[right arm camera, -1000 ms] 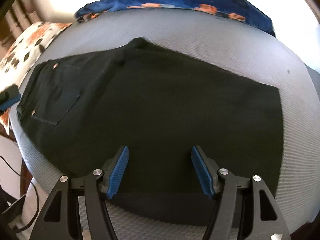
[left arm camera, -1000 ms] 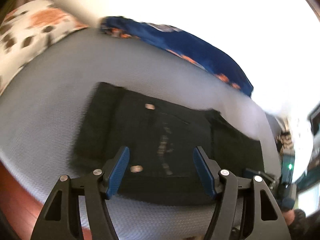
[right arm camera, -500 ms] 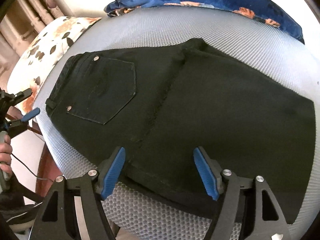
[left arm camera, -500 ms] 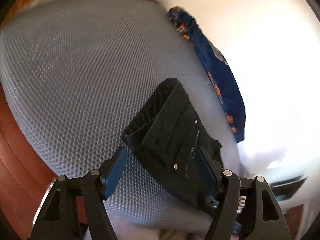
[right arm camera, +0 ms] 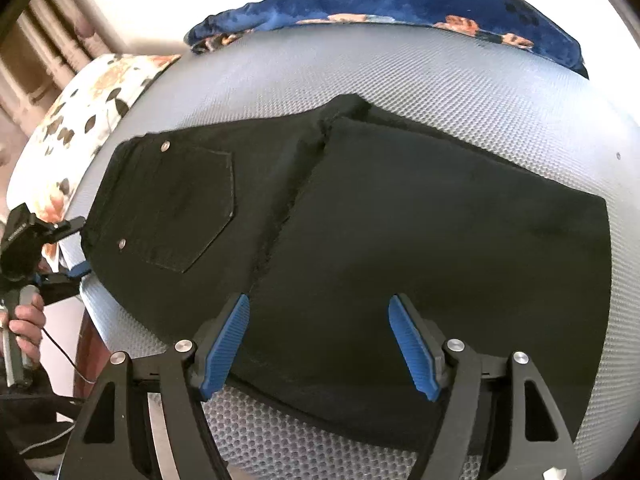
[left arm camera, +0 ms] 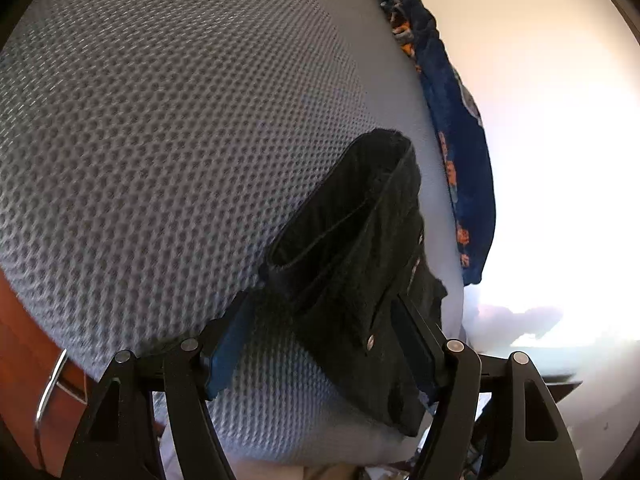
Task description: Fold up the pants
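Observation:
Black pants (right arm camera: pixel 400 240) lie folded flat on the grey mesh mattress (right arm camera: pixel 440 80), back pocket (right arm camera: pixel 188 208) facing up at the left. My right gripper (right arm camera: pixel 320 344) hovers open over their near edge, nothing between its blue pads. My left gripper (left arm camera: pixel 320 344) sits low at the waistband (left arm camera: pixel 352 232) and straddles its corner, jaws open. The cloth hides part of its right finger, and the pads do not press on it. In the right wrist view the left gripper (right arm camera: pixel 78 246) shows at the pants' left end, held by a hand (right arm camera: pixel 24 320).
A blue flowered blanket (right arm camera: pixel 400 4) lies along the mattress's far edge. A white flowered pillow (right arm camera: pixel 92 108) sits beyond the waistband end. A wooden bed frame (left arm camera: pixel 24 340) with a metal handle borders the mattress's near side. Bright window glare fills the right of the left wrist view.
My left gripper rolled and dropped from above the pants to the waistband end, now straddling it. The right gripper tilted slightly, its jaws a touch wider; the pants lie as before.

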Demonstrator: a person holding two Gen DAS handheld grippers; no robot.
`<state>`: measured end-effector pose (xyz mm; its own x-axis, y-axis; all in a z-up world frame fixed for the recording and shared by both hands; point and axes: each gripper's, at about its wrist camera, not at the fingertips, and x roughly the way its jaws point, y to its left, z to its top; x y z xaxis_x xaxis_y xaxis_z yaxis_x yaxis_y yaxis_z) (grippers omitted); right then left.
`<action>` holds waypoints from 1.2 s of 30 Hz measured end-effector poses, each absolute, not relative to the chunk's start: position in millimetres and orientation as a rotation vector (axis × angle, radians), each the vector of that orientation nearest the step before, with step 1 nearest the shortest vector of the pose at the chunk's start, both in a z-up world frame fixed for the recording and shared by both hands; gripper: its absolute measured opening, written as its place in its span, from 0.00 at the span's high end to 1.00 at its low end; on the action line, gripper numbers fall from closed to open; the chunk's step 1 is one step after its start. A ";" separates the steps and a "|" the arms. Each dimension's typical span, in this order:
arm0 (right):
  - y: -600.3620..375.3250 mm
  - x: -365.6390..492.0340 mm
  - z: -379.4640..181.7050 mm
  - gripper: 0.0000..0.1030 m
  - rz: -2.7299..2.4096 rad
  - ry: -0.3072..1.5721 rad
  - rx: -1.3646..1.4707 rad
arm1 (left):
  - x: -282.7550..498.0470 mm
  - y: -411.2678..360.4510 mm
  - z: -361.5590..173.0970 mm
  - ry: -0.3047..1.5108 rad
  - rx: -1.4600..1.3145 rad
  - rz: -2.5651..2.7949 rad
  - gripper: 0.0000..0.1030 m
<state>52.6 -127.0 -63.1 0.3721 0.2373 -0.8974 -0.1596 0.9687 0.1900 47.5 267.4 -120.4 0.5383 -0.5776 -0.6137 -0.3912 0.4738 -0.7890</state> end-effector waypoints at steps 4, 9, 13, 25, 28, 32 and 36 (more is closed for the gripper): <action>-137.9 55.7 -66.1 0.31 0.222 1.165 0.089 | 63.9 259.8 -120.1 1.059 -1.099 -0.182 0.31; -146.2 58.7 -75.3 0.31 0.203 1.183 0.131 | 74.3 262.8 -119.3 1.050 -1.053 -0.249 0.30; -144.7 58.8 -76.5 0.29 0.205 1.182 0.118 | 80.5 273.6 -125.5 1.061 -1.096 -0.313 0.30; -140.1 57.5 -79.6 0.24 0.200 1.190 0.096 | 106.9 260.5 -109.6 1.171 -0.751 -0.589 0.30; -137.3 56.8 -80.3 0.22 0.190 1.188 0.089 | 111.3 254.6 -105.5 1.170 -0.648 -0.669 0.30; -132.2 58.1 -81.2 0.20 0.178 1.193 0.078 | 124.4 252.4 -110.4 1.160 -0.720 -0.729 0.30; -128.5 59.4 -82.1 0.20 0.172 1.201 0.053 | 118.0 235.9 -107.3 1.159 -0.661 -0.752 0.31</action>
<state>59.4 -128.5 -82.1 0.3504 0.1613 -0.9226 -0.1047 0.9856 0.1326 118.0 235.9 -107.3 0.2181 -0.8042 -0.5529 0.1765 0.5897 -0.7881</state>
